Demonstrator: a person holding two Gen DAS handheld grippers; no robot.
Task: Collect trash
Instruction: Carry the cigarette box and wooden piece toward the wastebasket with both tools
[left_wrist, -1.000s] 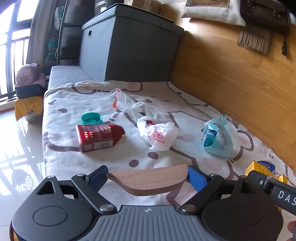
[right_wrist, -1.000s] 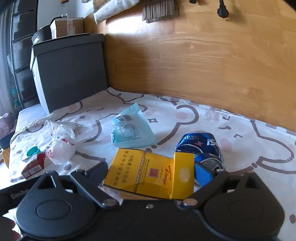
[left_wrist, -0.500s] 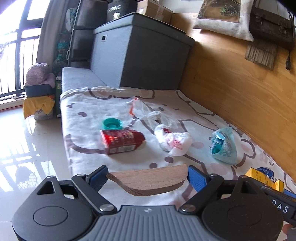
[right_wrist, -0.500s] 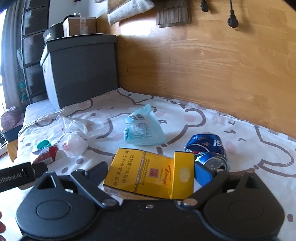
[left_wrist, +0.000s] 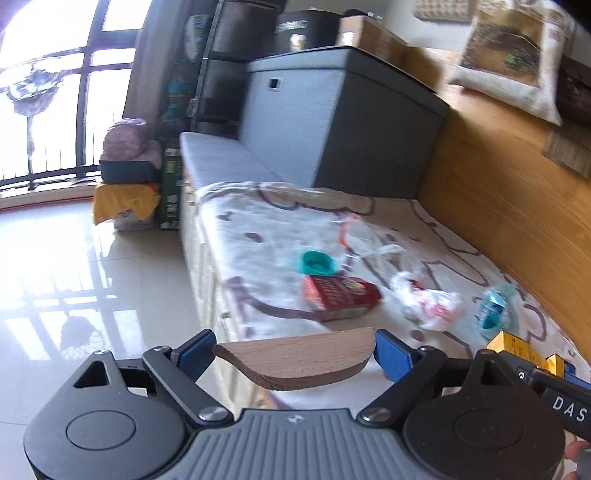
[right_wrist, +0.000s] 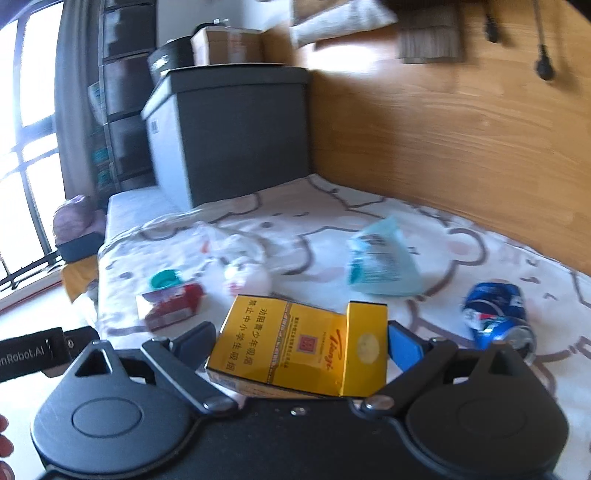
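My left gripper (left_wrist: 293, 356) is shut on a flat piece of wood (left_wrist: 306, 365) with a curved edge, held over the bed's edge. My right gripper (right_wrist: 299, 343) is shut on a yellow cigarette box (right_wrist: 291, 339). On the cartoon-print sheet (left_wrist: 258, 236) lie a red carton (left_wrist: 341, 297), a teal cap (left_wrist: 316, 263), a crumpled white bag (left_wrist: 428, 302), a clear bag (left_wrist: 365, 240) and a pale blue packet (left_wrist: 495, 314). The right wrist view also shows a crushed blue can (right_wrist: 496, 314) at the right.
A grey storage box (left_wrist: 351, 122) stands at the head of the bed, with cartons on top. A wooden wall panel (left_wrist: 498, 192) runs along the far side. Shiny floor tiles (left_wrist: 74, 277) lie to the left, with bundles (left_wrist: 125, 177) by the window.
Both grippers have drawn back from the bed and swung left, so the trash sits farther off and to the right and more floor shows. Both grips are unchanged.
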